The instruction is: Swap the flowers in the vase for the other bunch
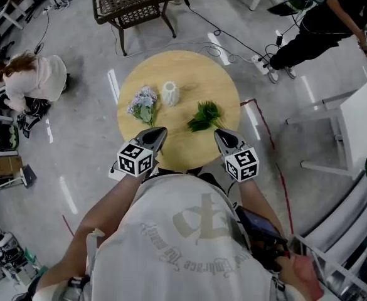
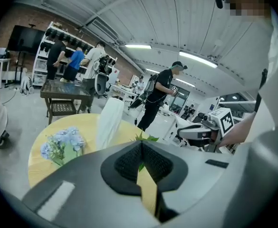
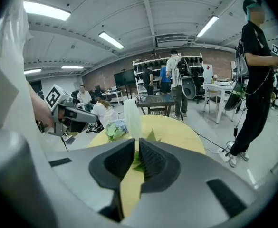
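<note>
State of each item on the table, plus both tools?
White vase: upright, empty.
Blue-purple flower bunch: lying on the round table, left of vase.
Green leafy bunch: lying on table, right of vase.
Left tool: shut, empty.
Right tool: shut, empty.

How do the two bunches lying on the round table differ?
The flower bunch has pale lilac-blue blooms; the leafy bunch is all green. The flower bunch lies left of the white vase, the leafy bunch to its right. Both lie flat on the table, outside the vase.
</note>
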Tool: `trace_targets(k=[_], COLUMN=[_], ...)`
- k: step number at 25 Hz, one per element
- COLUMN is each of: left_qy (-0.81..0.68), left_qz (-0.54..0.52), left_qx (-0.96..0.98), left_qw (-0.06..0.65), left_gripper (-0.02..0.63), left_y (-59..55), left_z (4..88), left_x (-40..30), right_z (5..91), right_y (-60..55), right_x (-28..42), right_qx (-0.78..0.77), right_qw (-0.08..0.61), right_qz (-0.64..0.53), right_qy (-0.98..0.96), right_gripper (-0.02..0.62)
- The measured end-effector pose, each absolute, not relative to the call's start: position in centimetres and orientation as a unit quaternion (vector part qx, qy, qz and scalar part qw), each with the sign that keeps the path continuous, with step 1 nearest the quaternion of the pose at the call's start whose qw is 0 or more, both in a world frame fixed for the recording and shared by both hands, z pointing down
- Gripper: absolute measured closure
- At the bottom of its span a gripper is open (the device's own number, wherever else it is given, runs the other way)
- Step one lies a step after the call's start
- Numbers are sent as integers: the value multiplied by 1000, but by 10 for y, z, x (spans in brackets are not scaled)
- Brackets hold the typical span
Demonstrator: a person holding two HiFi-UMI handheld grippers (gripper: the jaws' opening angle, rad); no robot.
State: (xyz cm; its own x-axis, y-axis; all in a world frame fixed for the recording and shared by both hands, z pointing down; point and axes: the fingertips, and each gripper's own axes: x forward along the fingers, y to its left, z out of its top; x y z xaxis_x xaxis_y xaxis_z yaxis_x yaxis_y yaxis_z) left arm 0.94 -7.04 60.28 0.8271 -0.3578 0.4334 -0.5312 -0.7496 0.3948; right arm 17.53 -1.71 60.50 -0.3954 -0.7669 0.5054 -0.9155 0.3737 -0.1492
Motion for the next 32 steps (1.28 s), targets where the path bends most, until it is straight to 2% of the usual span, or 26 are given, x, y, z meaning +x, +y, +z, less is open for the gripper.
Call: trace_targets(k=[3, 4, 5, 16, 32], left_qy=[-225, -221, -217, -224, -300], left_qz=[174, 175, 175, 183, 175], left_qx=[923, 924, 925, 920, 892], left_qw=[259, 259, 259, 264, 290], left_gripper=[600, 600, 600, 600, 600], left_y=[-64, -63, -62, -54, -48], left_z=[605, 605, 605, 612, 621], left_x=[24, 28, 31, 29, -11], right_z=[618, 622, 626, 653, 687], right_y=[-5, -2, -1, -17, -63], right_x=[190, 194, 198, 211, 200], right_qx=[519, 516, 511, 454, 417], right_qw=[215, 229, 243, 354, 411], right_qz=[209, 208, 205, 179, 161], right_qy=[-800, -799, -798, -798, -794], right_gripper=[561, 489, 464, 381, 298])
